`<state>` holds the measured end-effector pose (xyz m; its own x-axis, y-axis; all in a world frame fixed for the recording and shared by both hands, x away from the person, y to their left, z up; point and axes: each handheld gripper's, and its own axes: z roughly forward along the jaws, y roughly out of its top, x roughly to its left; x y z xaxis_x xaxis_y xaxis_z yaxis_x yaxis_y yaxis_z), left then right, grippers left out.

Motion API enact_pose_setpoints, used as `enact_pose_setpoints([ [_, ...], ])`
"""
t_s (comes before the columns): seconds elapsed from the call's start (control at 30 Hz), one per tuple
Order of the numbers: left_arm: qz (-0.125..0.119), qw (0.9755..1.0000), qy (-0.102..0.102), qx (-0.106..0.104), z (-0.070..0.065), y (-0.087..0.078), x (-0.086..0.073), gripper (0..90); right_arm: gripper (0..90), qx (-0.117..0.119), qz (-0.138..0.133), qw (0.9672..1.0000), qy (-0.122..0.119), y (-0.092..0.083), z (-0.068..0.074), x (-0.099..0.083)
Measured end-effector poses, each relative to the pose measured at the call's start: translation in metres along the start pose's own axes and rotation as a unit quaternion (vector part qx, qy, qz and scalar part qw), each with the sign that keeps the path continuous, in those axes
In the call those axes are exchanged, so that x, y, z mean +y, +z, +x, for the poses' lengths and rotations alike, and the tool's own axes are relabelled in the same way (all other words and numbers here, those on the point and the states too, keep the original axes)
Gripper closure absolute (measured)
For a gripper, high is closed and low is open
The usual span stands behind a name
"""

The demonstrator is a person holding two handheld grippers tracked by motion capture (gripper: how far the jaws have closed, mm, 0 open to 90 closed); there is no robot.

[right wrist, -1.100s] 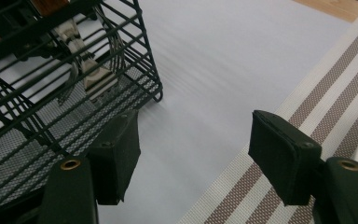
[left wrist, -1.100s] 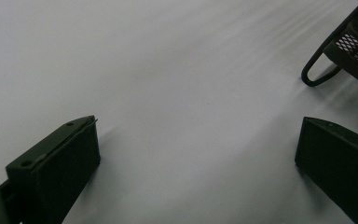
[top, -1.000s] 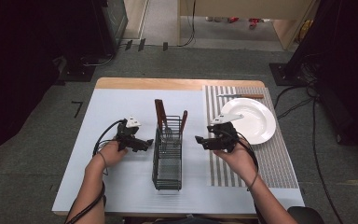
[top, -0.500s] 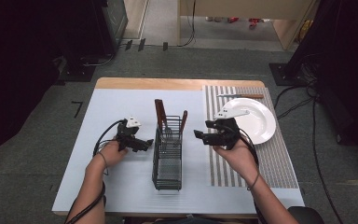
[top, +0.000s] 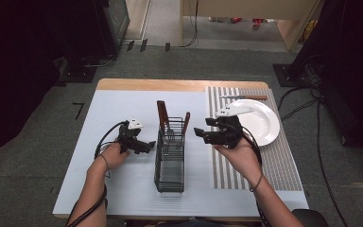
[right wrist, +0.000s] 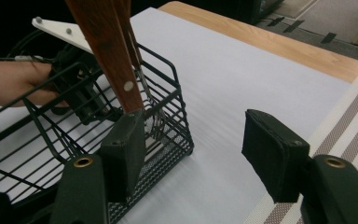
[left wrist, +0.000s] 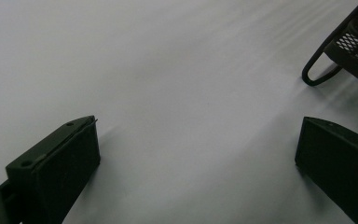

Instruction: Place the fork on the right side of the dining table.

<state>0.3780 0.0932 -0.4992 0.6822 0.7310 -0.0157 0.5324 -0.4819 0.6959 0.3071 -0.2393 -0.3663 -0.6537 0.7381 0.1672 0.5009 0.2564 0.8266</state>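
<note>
Plainly, from the high view, the work sits at the wire basket (top: 170,158) in the middle of the table (top: 123,101), with wooden-handled cutlery (top: 162,117) standing in its far end. The right gripper (top: 199,135) hovers just right of the basket, jaws apart and holding nothing; they have just been closing a little with no thing between them. The left gripper (top: 147,145) rests just left of the basket, and a white plate (top: 264,124) with a knife (top: 244,97) lies well apart on the striped mat (top: 274,161).

In the left gripper view its jaws stand wide over bare table, with the basket's foot (left wrist: 318,74) near (a good place to steady the basket if it shifts).

In the right gripper view, the wooden handle (right wrist: 106,51) rises just past the left jaw, not between the two. To do this well, I would shift the gripper sideways until the handle is centred, then close squarely on the wood and lift straight up, clear of the wires.
</note>
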Motion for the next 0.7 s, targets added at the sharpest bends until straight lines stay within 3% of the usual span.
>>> enact_pose_setpoints([
  [0.37,0.000,1.0000,0.000,0.000,0.000,0.000,0.000,0.0,42.8,0.013,-0.013,0.9997,-0.018,-0.005,0.015,0.013],
  [0.7,0.000,1.0000,0.000,0.000,0.000,0.000,0.000,0.0,45.7,0.022,-0.021,0.9992,-0.024,-0.005,0.017,0.024],
])
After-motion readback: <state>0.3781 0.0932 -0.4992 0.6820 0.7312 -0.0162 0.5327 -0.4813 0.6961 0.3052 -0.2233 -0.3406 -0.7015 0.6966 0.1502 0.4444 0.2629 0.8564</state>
